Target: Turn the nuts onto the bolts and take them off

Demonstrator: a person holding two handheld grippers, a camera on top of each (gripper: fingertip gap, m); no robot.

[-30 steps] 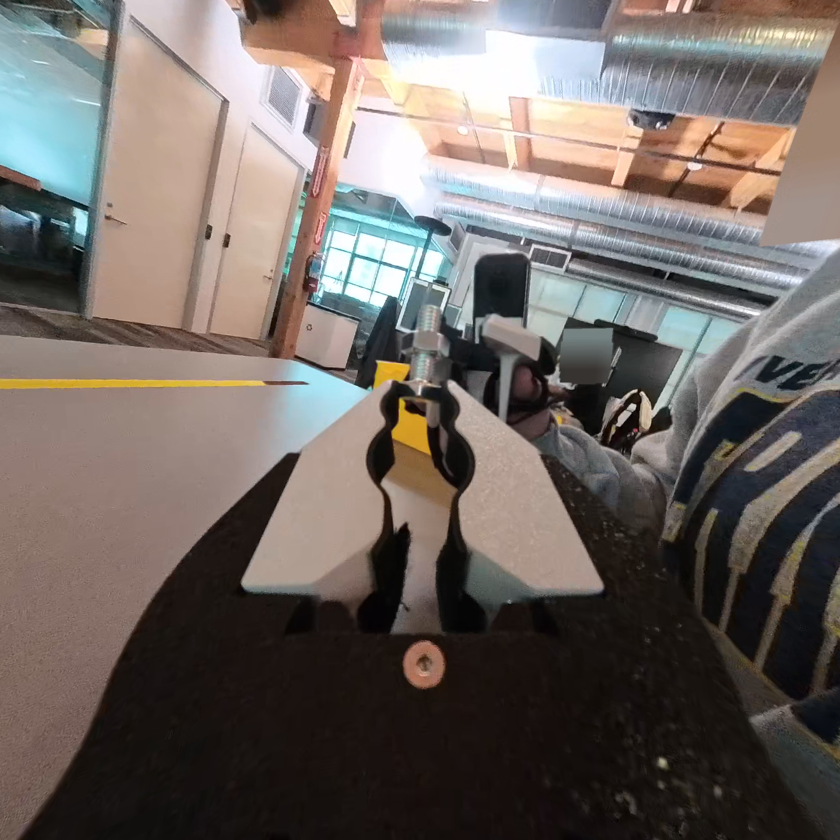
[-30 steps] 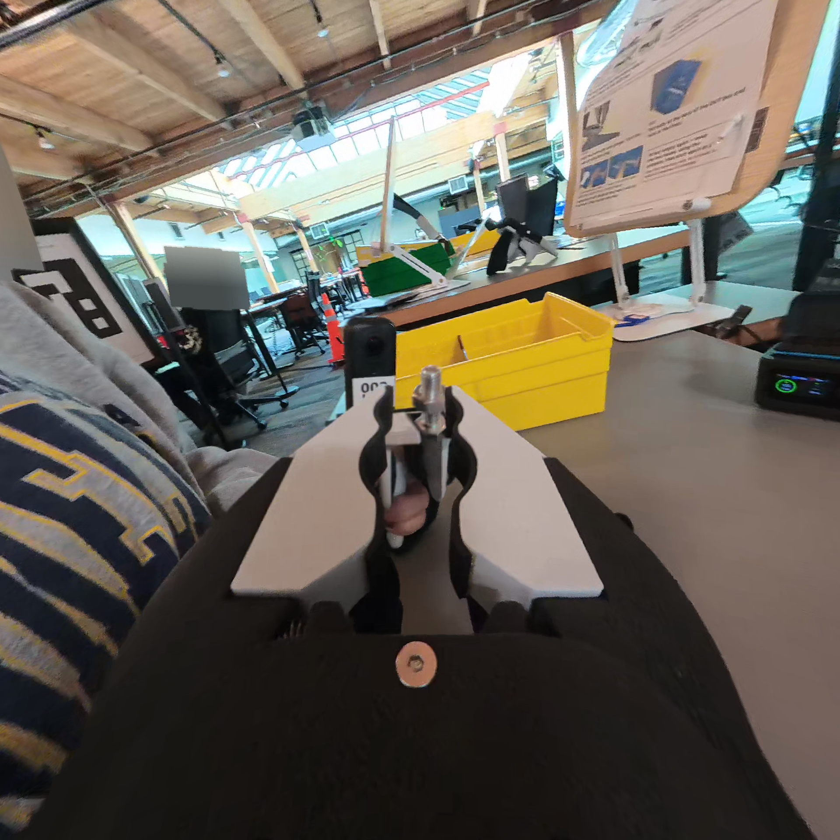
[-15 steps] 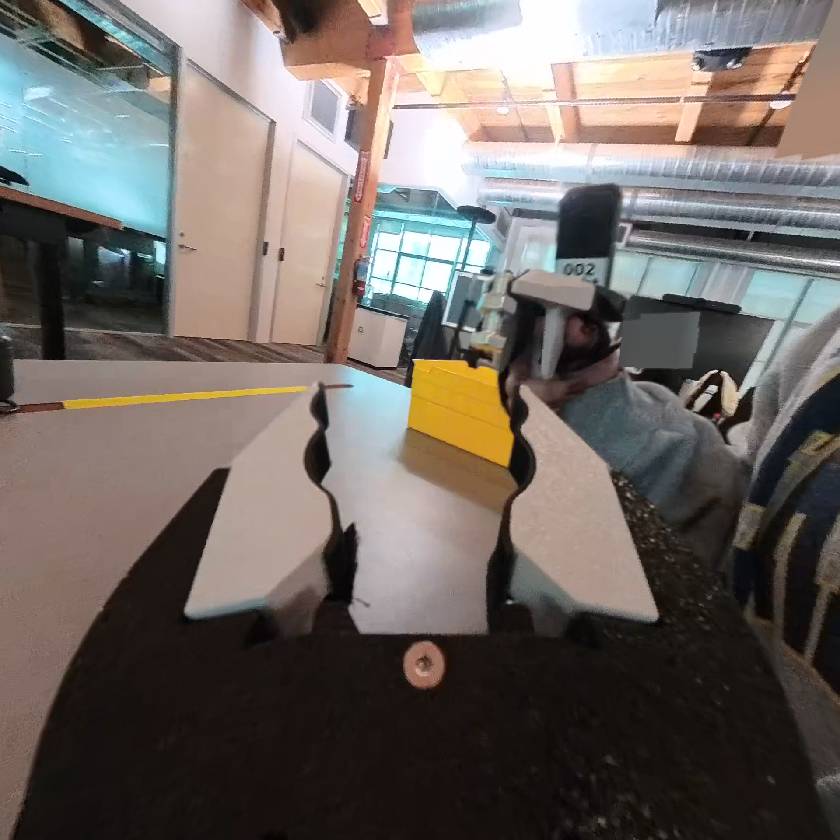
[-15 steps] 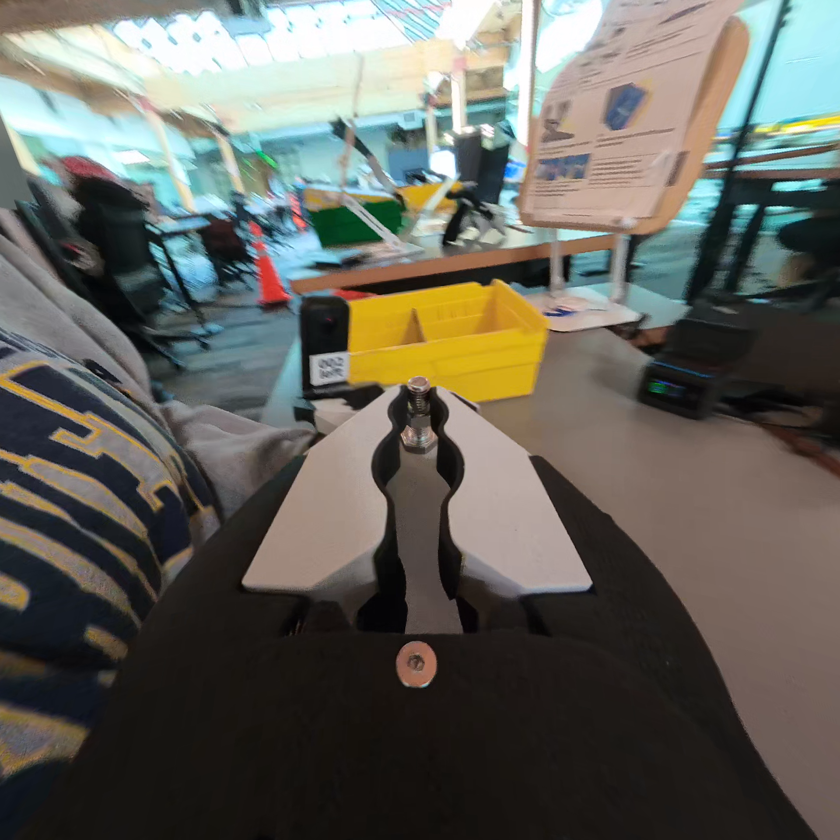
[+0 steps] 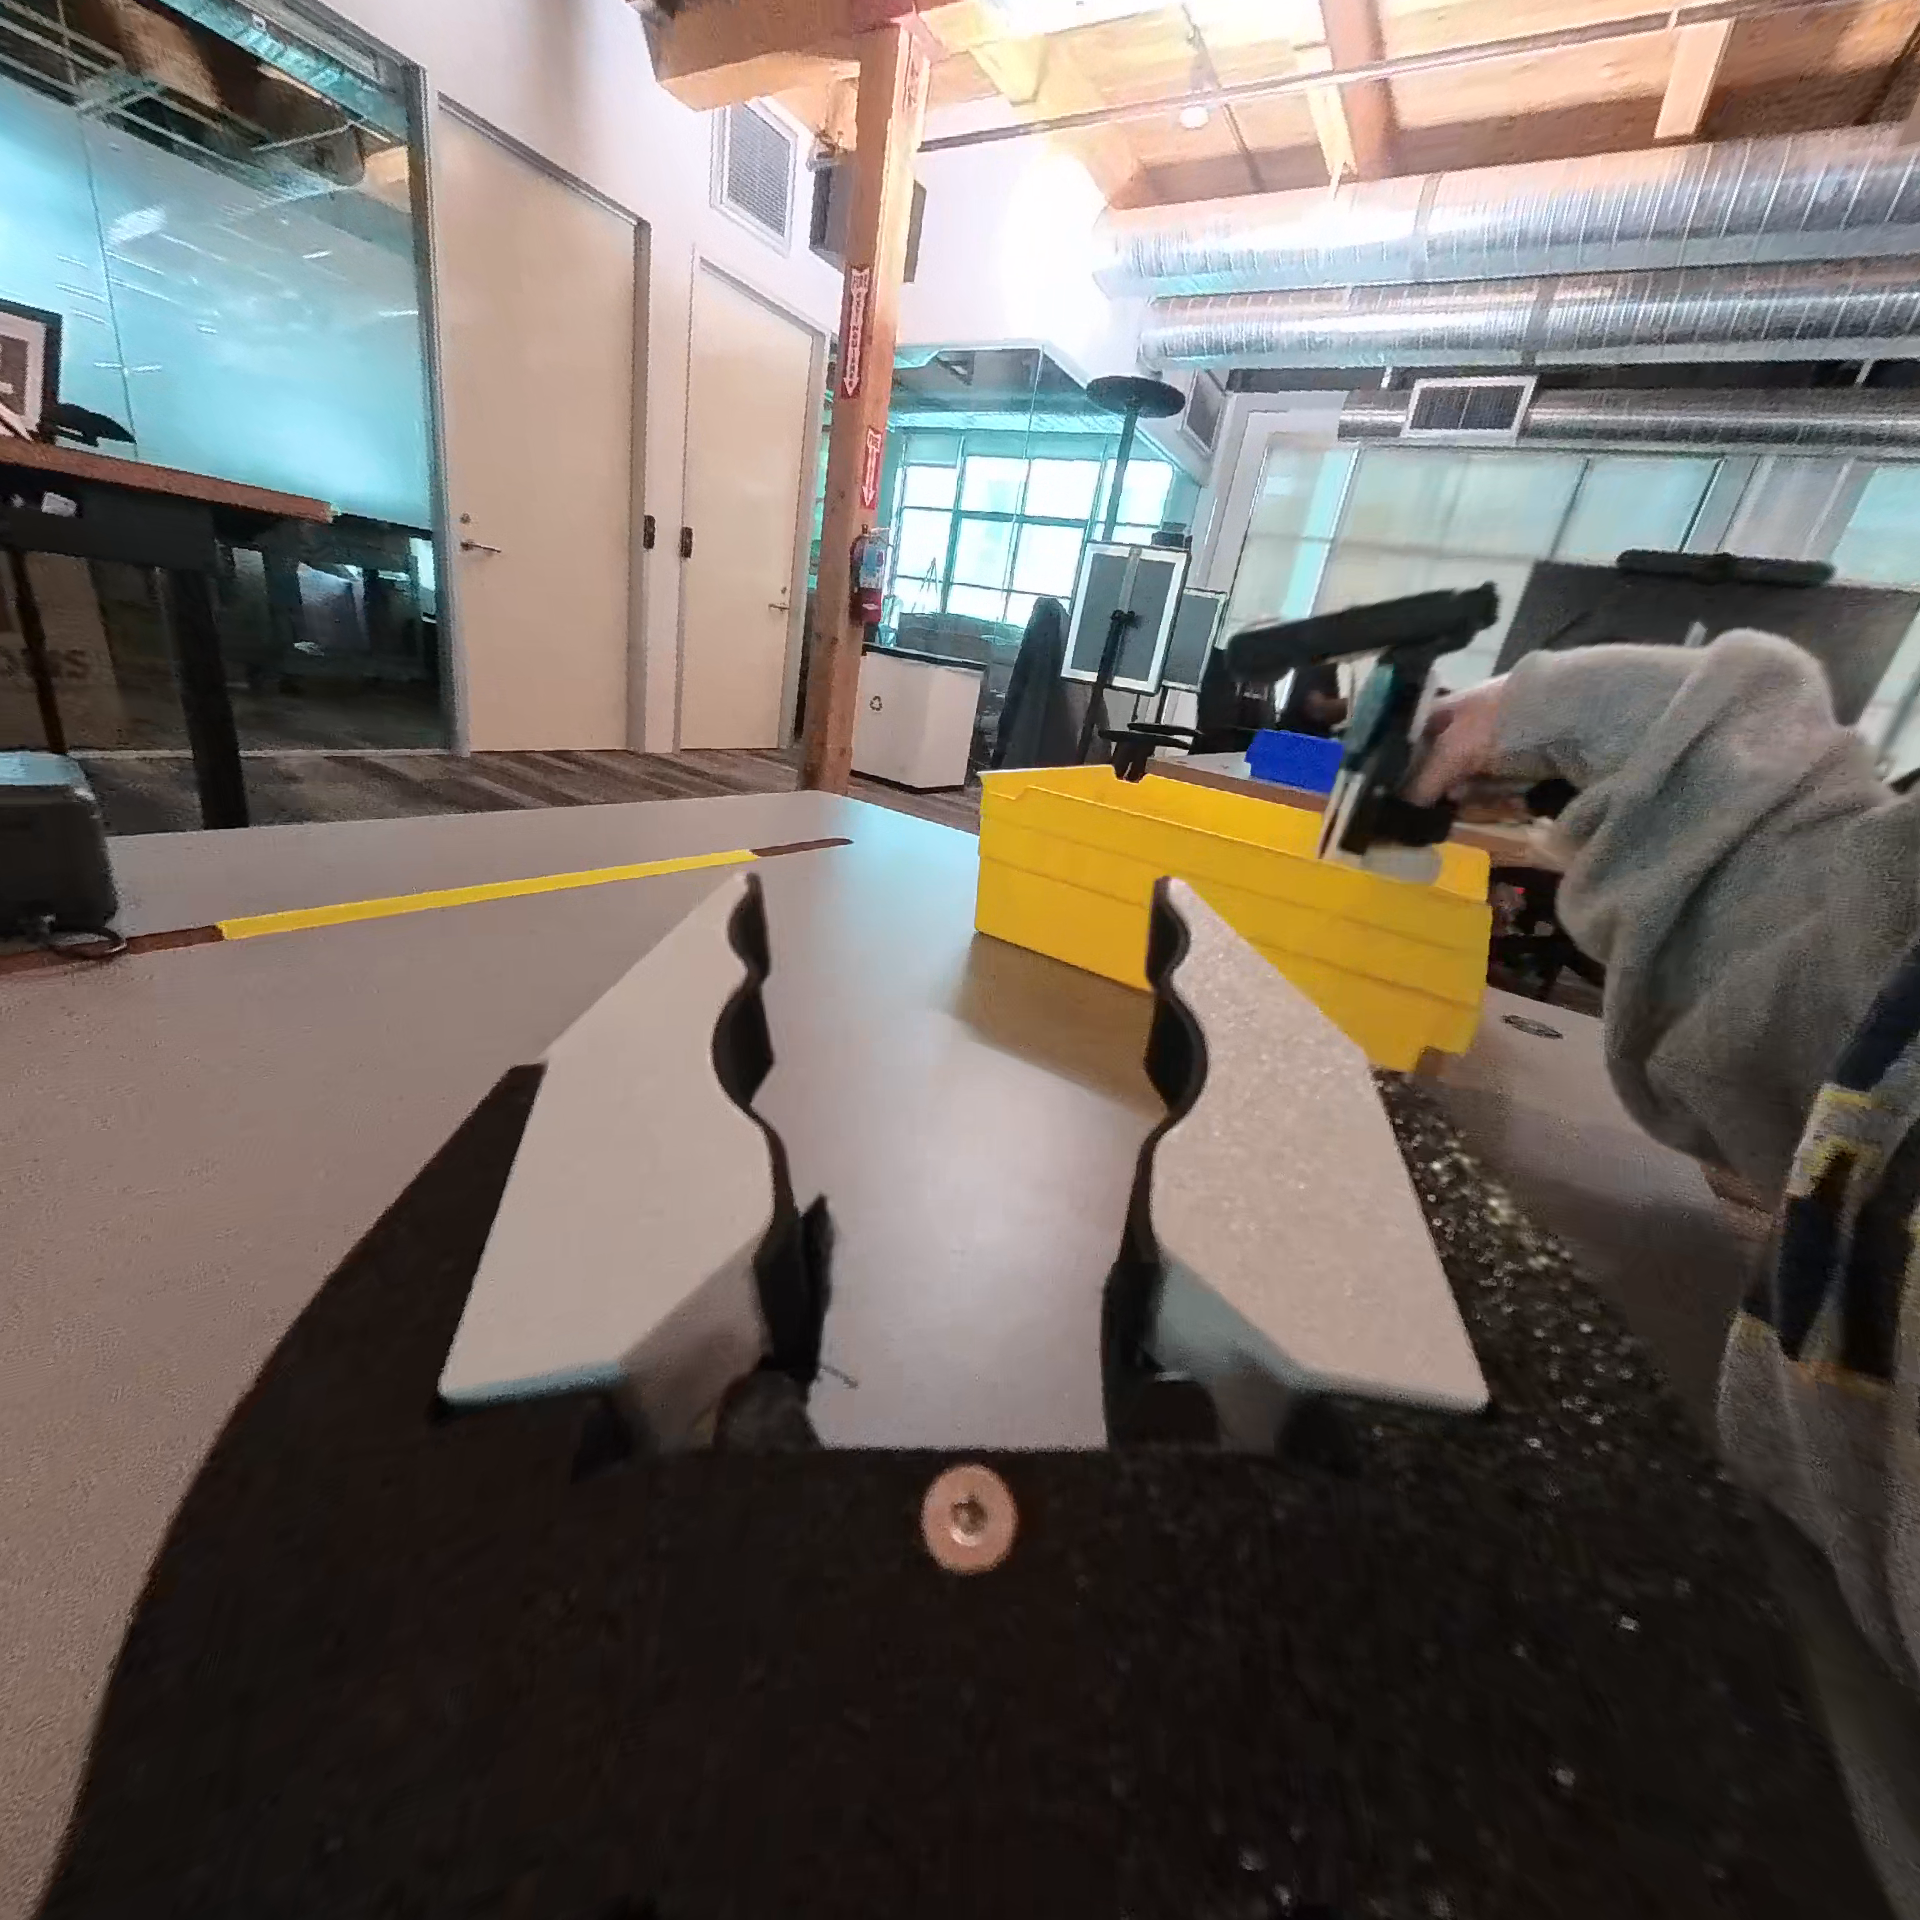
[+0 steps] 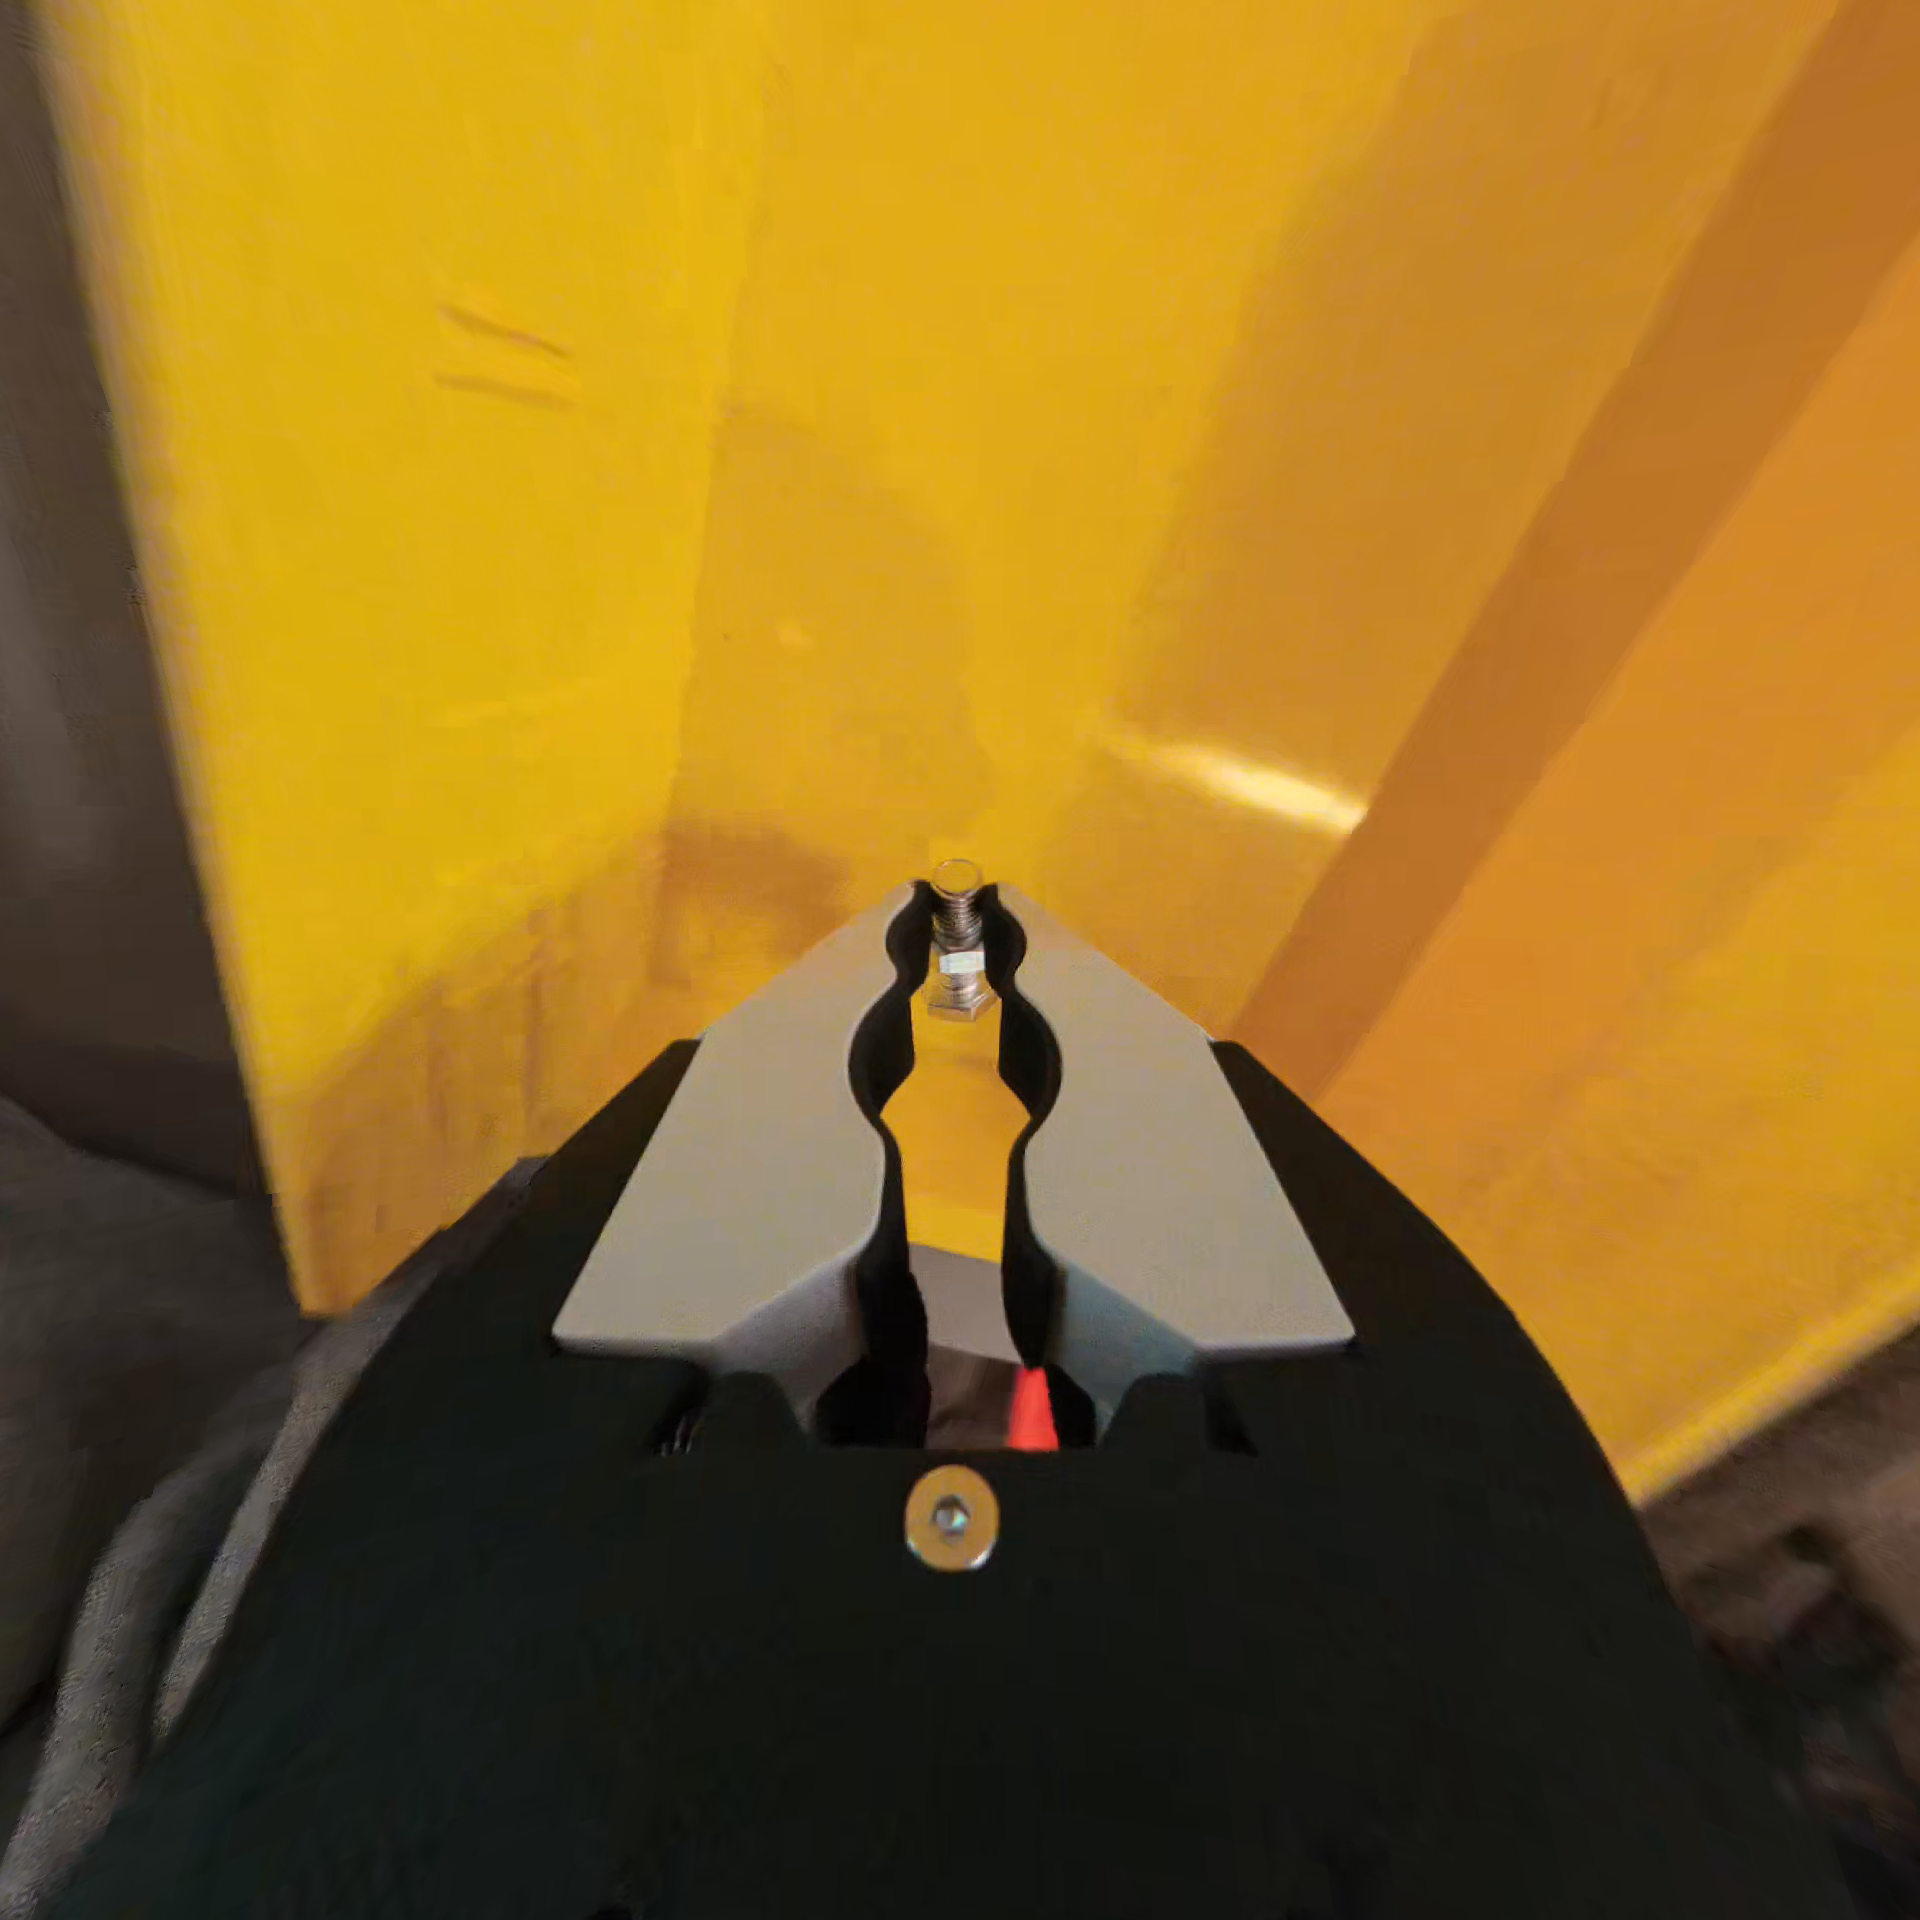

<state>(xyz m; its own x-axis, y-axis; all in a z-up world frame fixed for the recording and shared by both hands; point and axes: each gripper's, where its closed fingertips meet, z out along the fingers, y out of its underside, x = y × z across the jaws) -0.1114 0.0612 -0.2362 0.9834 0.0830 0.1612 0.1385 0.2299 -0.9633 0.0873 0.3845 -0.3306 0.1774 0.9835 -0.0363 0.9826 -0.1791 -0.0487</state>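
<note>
My right gripper is shut on a silver bolt with a nut threaded on it, and points down into a yellow bin. The bolt sits between the fingertips just above the bin's floor. My left gripper is open and empty, held low over the grey table. In the left wrist view the right gripper reaches into the yellow bin from above, held by a hand in a grey sleeve.
A yellow tape line runs across the table at the left. A dark device sits at the table's far left edge. A person's patterned sweater fills the right side. A blue bin stands behind the yellow one. Left tips to right tips: about 40 cm. About 40 cm separates my left fingertips from the dark device.
My left gripper let go of the bolt, opened and drew back. My right gripper kept the bolt with its nut, swung over to the yellow bin and tipped down into it.
</note>
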